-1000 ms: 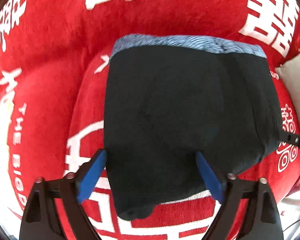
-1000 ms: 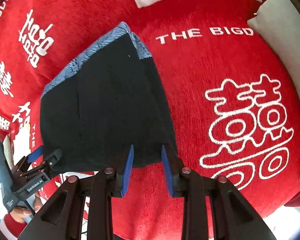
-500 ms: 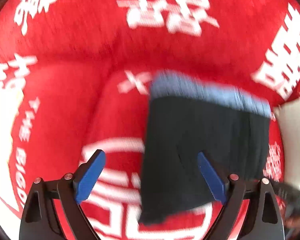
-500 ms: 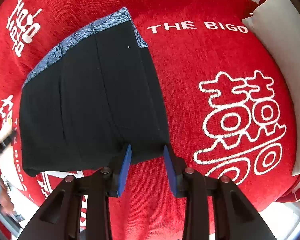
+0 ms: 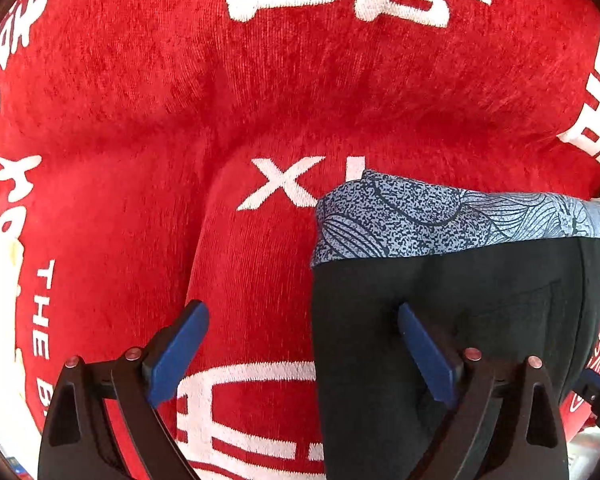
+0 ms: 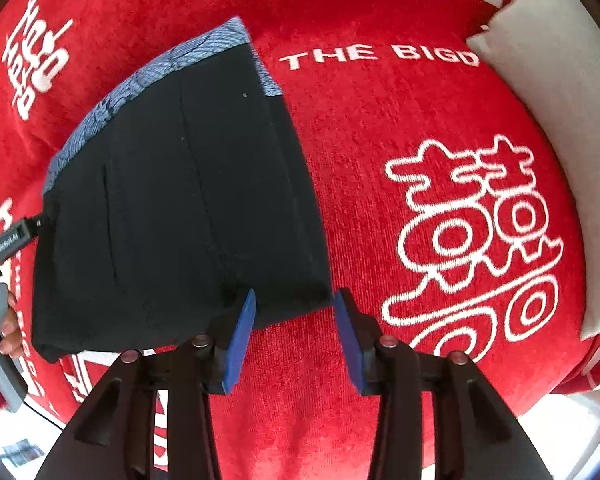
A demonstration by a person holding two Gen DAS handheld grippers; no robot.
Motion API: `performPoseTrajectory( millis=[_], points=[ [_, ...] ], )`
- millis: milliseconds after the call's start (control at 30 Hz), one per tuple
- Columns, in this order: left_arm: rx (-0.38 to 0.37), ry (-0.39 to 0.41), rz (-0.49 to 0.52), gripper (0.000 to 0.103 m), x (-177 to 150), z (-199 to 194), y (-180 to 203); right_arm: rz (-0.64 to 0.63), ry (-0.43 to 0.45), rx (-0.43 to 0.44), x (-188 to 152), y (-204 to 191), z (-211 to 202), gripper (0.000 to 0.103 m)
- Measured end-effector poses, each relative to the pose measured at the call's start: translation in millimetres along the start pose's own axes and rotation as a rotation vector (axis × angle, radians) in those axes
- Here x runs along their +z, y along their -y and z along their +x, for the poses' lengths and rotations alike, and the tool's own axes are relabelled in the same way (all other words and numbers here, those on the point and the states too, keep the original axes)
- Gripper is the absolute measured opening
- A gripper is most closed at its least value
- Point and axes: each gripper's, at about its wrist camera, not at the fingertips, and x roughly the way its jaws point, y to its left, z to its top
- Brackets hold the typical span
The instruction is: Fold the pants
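Observation:
The black pants [image 6: 180, 200] lie folded into a compact block on the red cloth, with a blue patterned waistband [image 6: 148, 76] along the far edge. In the left wrist view the pants [image 5: 440, 320] fill the lower right, waistband [image 5: 440, 220] on top. My left gripper [image 5: 300, 352] is open; its right finger is over the pants' left edge, its left finger over red cloth. My right gripper [image 6: 294, 332] is open and empty, just short of the pants' near right corner. The left gripper's body [image 6: 4, 248] shows at the pants' left side.
The red cloth [image 6: 380, 160] with white lettering covers the cushioned surface. A grey-white pillow [image 6: 548, 100] lies at the far right. The cloth's near edge drops off at the bottom of both views.
My left gripper has swung left and closer, so the pants shifted to the right of its view. My right gripper has opened wider and let go of the pants' near corner.

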Motion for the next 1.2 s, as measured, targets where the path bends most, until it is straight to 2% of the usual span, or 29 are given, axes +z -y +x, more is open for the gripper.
performPoseTrajectory(
  millis=[100, 233, 367, 500, 567, 833, 1000, 1100, 1200],
  points=[
    [-0.004, -0.01, -0.023, 0.096, -3.5, -3.5, -3.1, 0.014, 0.0, 0.001, -2.7, 2.9, -2.1, 0.045],
    [0.026, -0.003, -0.011, 0.096, -4.4, -4.4, 6.7, -0.005, -0.02, -0.001, -0.2, -1.6, -5.1, 0.045],
    [0.056, -0.008, -0.037, 0.096, -4.5, -9.1, 10.1, -0.027, -0.043, -0.01, 3.4, -2.4, -5.2, 0.052],
    [0.079, 0.0, -0.022, 0.097, -5.1, -10.5, 14.1, -0.032, -0.063, 0.006, 12.5, 4.7, -3.8, 0.059],
    [0.104, 0.006, -0.008, 0.1, -4.9, -11.0, 15.9, -0.032, -0.073, 0.015, 14.7, 8.5, -2.8, 0.065],
    [0.142, 0.002, 0.022, 0.101, -4.0, -15.3, 21.9, -0.049, -0.103, 0.053, 28.6, 32.1, 2.3, 0.074],
    [0.149, -0.013, 0.019, 0.101, -2.1, -15.2, 22.3, -0.048, -0.123, 0.067, 36.0, 44.1, 14.0, 0.075],
    [0.139, -0.021, 0.007, 0.102, -1.0, -14.2, 19.1, -0.061, -0.11, 0.071, 44.6, 47.5, 8.4, 0.075],
    [0.121, -0.033, -0.004, 0.102, 1.0, -13.8, 15.3, -0.085, -0.048, 0.092, 62.9, 49.3, -3.7, 0.075]
  ],
)
